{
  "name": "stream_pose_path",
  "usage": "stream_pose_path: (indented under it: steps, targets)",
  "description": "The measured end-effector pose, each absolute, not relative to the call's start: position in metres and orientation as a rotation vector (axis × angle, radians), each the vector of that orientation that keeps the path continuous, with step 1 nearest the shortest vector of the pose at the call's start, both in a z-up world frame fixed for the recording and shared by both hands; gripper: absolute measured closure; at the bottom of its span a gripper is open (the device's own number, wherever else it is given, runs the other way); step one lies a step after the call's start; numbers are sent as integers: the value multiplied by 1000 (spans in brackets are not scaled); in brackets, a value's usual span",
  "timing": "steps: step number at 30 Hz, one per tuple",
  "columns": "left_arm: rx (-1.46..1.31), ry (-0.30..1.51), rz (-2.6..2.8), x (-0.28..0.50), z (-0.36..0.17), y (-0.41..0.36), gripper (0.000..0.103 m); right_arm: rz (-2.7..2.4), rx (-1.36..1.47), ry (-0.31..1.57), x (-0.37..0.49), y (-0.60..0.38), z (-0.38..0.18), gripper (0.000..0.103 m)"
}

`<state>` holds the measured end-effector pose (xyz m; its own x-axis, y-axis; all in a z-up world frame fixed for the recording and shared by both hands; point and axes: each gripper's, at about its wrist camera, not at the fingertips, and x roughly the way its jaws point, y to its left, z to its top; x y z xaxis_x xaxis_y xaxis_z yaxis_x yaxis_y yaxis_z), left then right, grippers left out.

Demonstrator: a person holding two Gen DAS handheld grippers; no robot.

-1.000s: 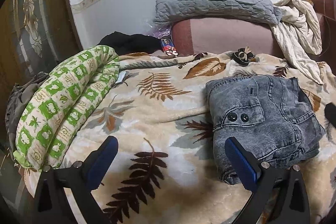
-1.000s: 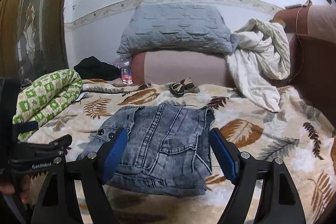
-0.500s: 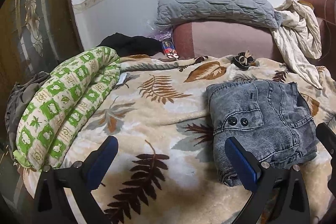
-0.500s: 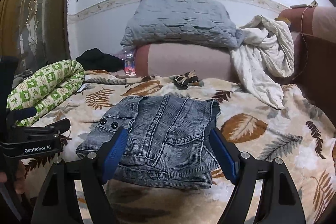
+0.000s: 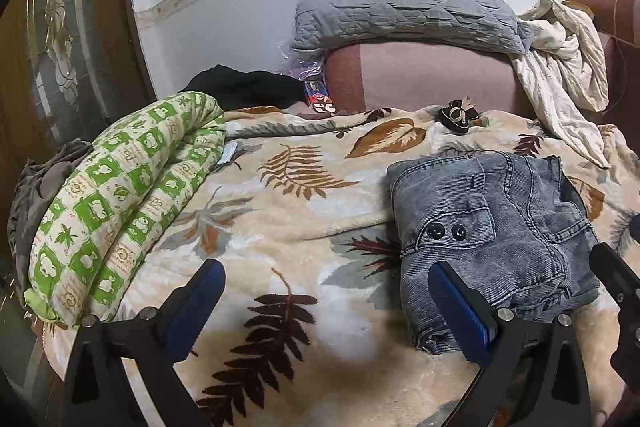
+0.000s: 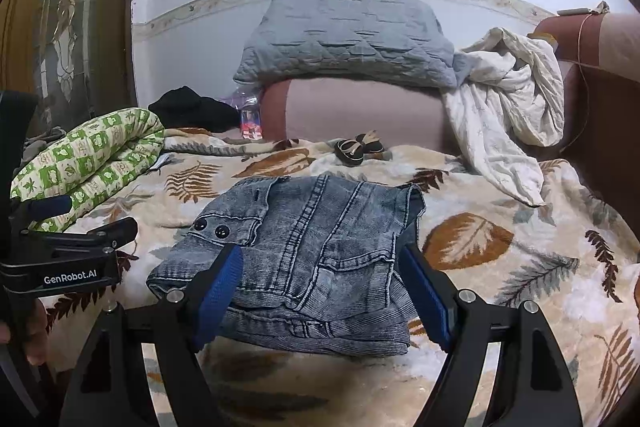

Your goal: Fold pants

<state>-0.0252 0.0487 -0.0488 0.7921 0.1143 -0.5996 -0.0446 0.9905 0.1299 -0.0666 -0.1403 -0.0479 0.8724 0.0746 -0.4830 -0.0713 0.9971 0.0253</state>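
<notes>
On the leaf-print blanket, toward its near edge, lie the grey acid-washed jeans, folded into a compact stack with the waistband's two dark buttons and a patch pocket facing up, stitched seams running across the top layer. Loose hems bulge at the near side. Both tools hover above the bed with nothing held: the right gripper stands wide with its blue pads framing the stack but clear of it, and the left gripper gapes equally wide beside the jeans' left edge. A hand is mostly cut off at the frame's left. White lettering on the left tool reads "GenRobot.AI". Print on the bottle label by the headboard is illegible.
</notes>
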Motion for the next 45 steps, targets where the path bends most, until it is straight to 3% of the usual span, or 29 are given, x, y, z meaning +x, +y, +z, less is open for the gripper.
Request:
stream_pose_path:
  steps: [45]
  targets:
    - [113,633,26,-33,-42,41,0,47,8,558,-61,-144,-57,22]
